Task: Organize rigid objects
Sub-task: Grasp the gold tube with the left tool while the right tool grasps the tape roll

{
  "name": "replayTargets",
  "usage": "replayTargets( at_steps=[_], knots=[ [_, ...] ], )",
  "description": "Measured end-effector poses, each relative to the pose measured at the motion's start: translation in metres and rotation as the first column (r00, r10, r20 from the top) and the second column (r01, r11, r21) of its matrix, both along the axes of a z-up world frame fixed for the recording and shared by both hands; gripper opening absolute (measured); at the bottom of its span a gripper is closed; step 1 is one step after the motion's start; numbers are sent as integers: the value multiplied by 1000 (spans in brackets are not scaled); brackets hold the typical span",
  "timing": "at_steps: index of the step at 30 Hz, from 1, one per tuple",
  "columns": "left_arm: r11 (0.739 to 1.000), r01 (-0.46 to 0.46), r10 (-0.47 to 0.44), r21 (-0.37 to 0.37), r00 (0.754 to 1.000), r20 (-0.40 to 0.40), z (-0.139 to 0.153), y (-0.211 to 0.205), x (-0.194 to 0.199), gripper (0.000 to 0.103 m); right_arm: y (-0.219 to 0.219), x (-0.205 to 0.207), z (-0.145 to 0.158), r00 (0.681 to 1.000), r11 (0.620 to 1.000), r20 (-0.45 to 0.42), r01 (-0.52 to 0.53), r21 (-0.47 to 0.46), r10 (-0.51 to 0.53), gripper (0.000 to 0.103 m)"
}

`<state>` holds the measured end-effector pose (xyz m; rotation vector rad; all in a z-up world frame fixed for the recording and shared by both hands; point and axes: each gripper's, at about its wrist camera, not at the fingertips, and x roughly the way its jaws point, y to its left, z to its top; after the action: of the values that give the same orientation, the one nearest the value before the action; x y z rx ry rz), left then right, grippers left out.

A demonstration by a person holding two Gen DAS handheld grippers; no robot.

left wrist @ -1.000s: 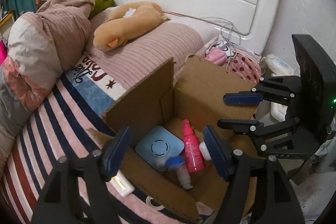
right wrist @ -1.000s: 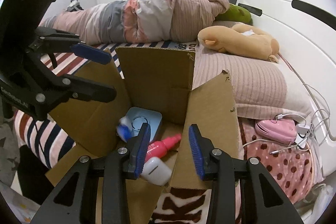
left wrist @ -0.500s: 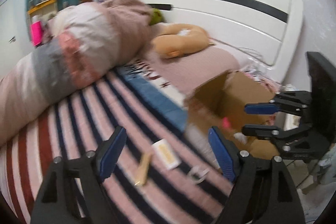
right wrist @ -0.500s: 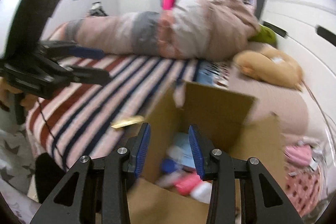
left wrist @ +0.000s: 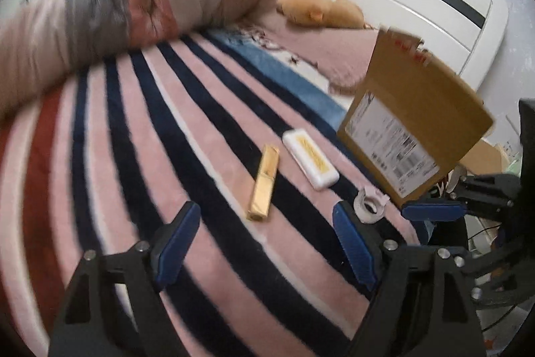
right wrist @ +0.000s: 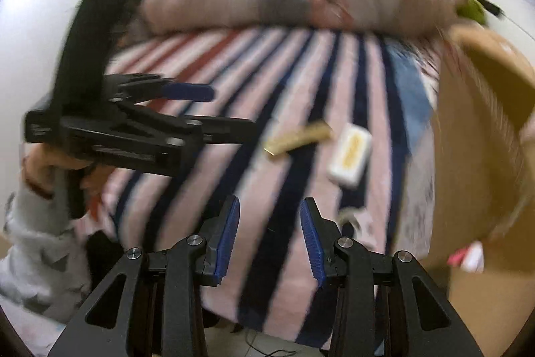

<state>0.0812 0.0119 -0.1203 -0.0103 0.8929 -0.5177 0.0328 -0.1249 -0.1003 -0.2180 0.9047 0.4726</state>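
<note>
A pink, navy-striped bed blanket [left wrist: 187, 136] carries a gold rectangular bar [left wrist: 264, 183], a white plastic case [left wrist: 310, 163] and a small tape roll [left wrist: 369, 208], near the brown cardboard box [left wrist: 411, 129]. Both the left tool [left wrist: 267, 253] and the right tool [right wrist: 269, 236] hover released and empty, the left seemingly lined up for the bar.

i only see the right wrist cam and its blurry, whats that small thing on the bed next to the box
Observer: A tape roll, lying flat on the striped blanket beside the cardboard box.
Operator: left claw holding anything
Observer: No. The left claw is open and empty, with the gold bar just ahead of it.
Operator: anything on the box side facing away from me
Observer: A white shipping label with barcodes is on that flap.
</note>
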Motion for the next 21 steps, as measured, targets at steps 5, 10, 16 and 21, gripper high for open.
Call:
replayTargets(
  at_steps=[5,10,16,21],
  knots=[
    [1000,16,-17,-19,999,-46,-38,-21,25,62,-9,14,-33,993,989,10,122,-79,-121,33],
    [1000,-12,13,17,999,-53,-59,-37,44,30,0,28,-50,983,955,62,180,-234,-170,29],
    [1000,-13,14,25,999,-49,-54,-22,40,15,-1,38,-57,987,958,48,159,-238,-152,6],
    [992,-87,91,96,995,-40,-44,10,13,15,25,30,-39,999,990,41,20,-137,-15,6]
  ],
)
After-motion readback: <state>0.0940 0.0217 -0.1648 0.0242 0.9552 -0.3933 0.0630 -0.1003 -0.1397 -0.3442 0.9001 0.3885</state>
